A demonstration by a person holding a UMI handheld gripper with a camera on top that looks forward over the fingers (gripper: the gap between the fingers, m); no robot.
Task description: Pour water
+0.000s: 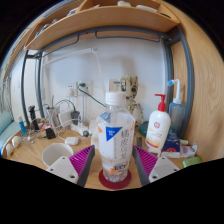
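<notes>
We see our tool (113, 160) pinching a clear water bottle (115, 132) with a white cap between its pink pads (82, 159), held upright above a red coaster (114, 180) on the worktop (35, 158), a white pump bottle (158, 125) standing beyond the right finger.

Bottle (117, 135) seen as clear glossy plastic, white cap, paper-like label. Bench (35, 158) taken as smooth pale wood. Pump bottle (158, 127) white glossy plastic.
</notes>
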